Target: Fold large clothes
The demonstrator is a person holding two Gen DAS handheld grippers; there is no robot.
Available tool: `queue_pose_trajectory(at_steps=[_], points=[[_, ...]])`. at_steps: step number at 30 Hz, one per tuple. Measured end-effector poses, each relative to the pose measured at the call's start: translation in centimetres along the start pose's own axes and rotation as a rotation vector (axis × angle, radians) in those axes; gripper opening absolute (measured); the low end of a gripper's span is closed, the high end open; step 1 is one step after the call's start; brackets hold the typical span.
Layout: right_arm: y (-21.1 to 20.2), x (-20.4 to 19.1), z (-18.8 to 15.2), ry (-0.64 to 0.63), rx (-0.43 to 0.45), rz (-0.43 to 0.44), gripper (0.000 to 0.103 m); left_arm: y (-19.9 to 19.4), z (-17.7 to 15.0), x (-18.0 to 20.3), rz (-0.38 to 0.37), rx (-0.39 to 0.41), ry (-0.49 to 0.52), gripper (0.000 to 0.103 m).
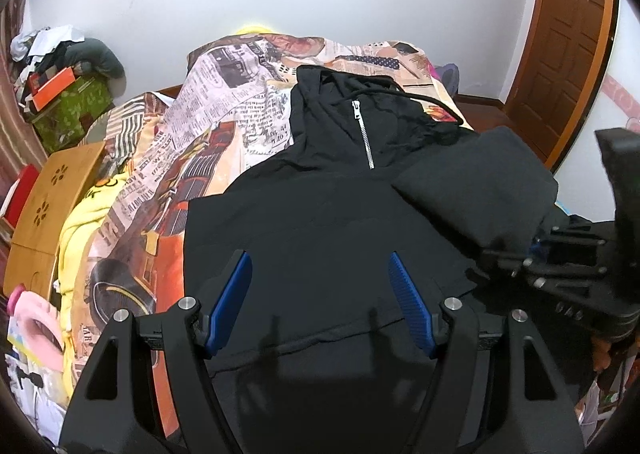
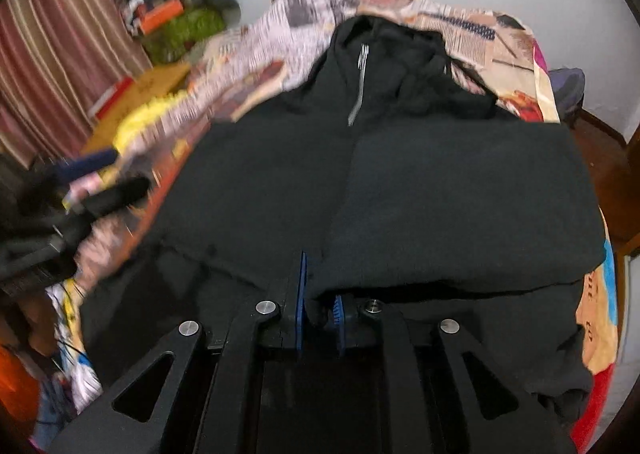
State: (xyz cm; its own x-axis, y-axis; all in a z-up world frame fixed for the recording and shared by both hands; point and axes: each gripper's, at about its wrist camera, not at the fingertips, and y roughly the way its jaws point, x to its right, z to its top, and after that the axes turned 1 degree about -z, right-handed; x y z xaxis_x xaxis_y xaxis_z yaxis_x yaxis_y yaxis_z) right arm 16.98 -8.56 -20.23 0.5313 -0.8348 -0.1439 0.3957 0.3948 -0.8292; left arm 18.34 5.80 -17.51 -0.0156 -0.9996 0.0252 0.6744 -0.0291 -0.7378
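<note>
**Right side folded in, left side still to do**

Nearest to me, my right gripper [image 2: 320,306] is clenched on a pinch of black cloth: its jaws stand almost together, with an edge of the hoodie [image 2: 304,181] bunched between the blue pads [image 2: 300,294]. From that pinch a folded panel [image 2: 460,205] runs ahead and to the right of the jaws, lying over the garment's right half. I judge this to be the right sleeve and side, already carried across the body.

My left gripper [image 1: 320,294] is released. Its jaws stand wide apart over the lower front of the hoodie [image 1: 320,234] with nothing between the pads [image 1: 232,294]; whether the tips touch the cloth I cannot tell. The hem seam crosses just below them.

Further ahead of both pairs of jaws, the zipper [image 1: 366,133] runs up to the collar, and the hood [image 1: 340,81] lies flat beyond it on the printed bedspread [image 1: 224,93].

By my reading the fold is roughly a third done. Left of the left jaws the hoodie's edge looks unfolded. That side, then a bottom-to-top fold, remain, once the right jaws let go.
</note>
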Motion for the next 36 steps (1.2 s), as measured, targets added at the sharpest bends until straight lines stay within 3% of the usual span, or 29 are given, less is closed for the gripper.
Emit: queue_pose_trajectory(at_steps=[3, 8, 15, 20, 27, 36], points=[[-0.1, 0.5, -0.2, -0.008, -0.082, 0.003, 0.017, -0.1, -0.1, 0.2, 0.000, -0.003, 0.011, 0.070], [-2.3, 0.9, -0.6, -0.005, -0.090, 0.030, 0.034, -0.5, 0.4, 1.9, -0.024, 0.005, 0.047, 0.070], [-7.2, 2.5, -2.0, 0.001, 0.049, -0.070, 0.040, -1.0, 2.0, 5.6, -0.060, 0.032, 0.127, 0.070], [-10.5, 5.6, -2.8, 0.061, 0.147, -0.164, 0.053, -0.8, 3.6, 9.2, -0.103, 0.049, 0.208, 0.070], [-12.9, 10.7, -4.0, 0.216, 0.207, -0.253, 0.053, 0.3, 5.4, 15.5, -0.164, 0.054, 0.348, 0.070], [-12.2, 14.1, -6.0, 0.365, 0.192, -0.234, 0.053, 5.3, 4.5, 22.1, -0.192, -0.056, 0.520, 0.070]])
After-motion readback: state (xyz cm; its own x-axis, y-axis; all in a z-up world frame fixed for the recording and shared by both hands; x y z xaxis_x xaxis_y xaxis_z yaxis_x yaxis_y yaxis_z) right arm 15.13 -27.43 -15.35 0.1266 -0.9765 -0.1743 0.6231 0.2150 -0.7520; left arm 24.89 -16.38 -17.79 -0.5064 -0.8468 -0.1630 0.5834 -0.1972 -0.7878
